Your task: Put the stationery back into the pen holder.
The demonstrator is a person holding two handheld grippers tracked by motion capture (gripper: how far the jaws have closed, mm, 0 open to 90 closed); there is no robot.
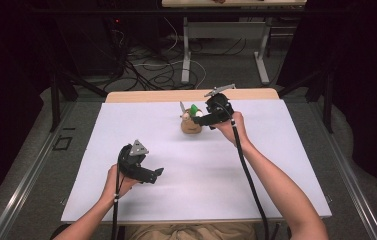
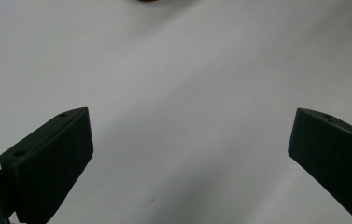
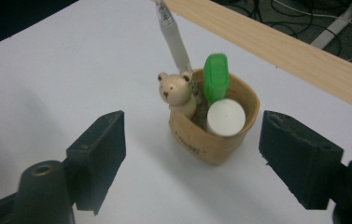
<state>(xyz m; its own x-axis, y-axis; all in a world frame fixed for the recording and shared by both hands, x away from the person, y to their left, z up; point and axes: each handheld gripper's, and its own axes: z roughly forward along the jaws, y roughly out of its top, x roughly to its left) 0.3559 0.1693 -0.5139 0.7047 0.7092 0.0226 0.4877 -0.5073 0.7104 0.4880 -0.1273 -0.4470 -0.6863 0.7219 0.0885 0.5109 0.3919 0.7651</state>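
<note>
The white table (image 1: pixel 141 130) is bright under light from above, and the room around it is dark. Close black jaws look blurry, with soft shadows.

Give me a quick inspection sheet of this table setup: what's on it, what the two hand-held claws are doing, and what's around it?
Surface: white sheet over a wooden table top; no marks seen.
Job's things: tan pen holder with a bear figure on its rim, holding a white pen, a green-capped item and a white-capped cylinder; upright, near the far edge.
Clutter: nothing seen.
Grippers: right gripper open, facing the holder, pads apart from it; left gripper open, nothing between the jaws.
Cables: one black cable trails from each gripper; loose wires on the floor.
Surroundings: table legs behind, dark curtains at the sides.
</note>
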